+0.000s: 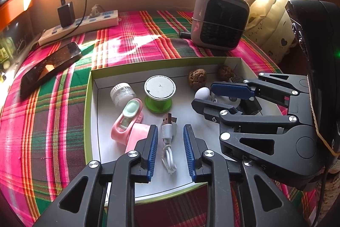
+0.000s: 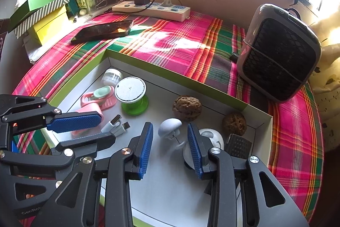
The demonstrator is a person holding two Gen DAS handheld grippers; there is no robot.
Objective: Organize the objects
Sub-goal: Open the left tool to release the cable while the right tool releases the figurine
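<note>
A shallow box with a green rim [image 1: 88,99] [image 2: 212,88] lies on the plaid cloth and holds small things. My left gripper [image 1: 170,150] is open over its near side, and a white USB cable [image 1: 167,133] lies loose between the pads. From the right wrist view, that left gripper [image 2: 106,129] straddles the cable [image 2: 115,126]. My right gripper [image 2: 171,148] is open, with a white mushroom-shaped piece [image 2: 170,126] between its pads and untouched. In the left wrist view, the right gripper [image 1: 223,99] hangs over this white piece [image 1: 203,93].
Also in the box are a green spool [image 1: 159,93], a pink holder [image 1: 127,120], a white jar [image 1: 122,94], two walnuts [image 2: 187,107] and a black ridged piece [image 2: 238,146]. Outside it lie a phone [image 1: 48,69], a power strip [image 1: 85,24] and a grey fan [image 1: 221,18].
</note>
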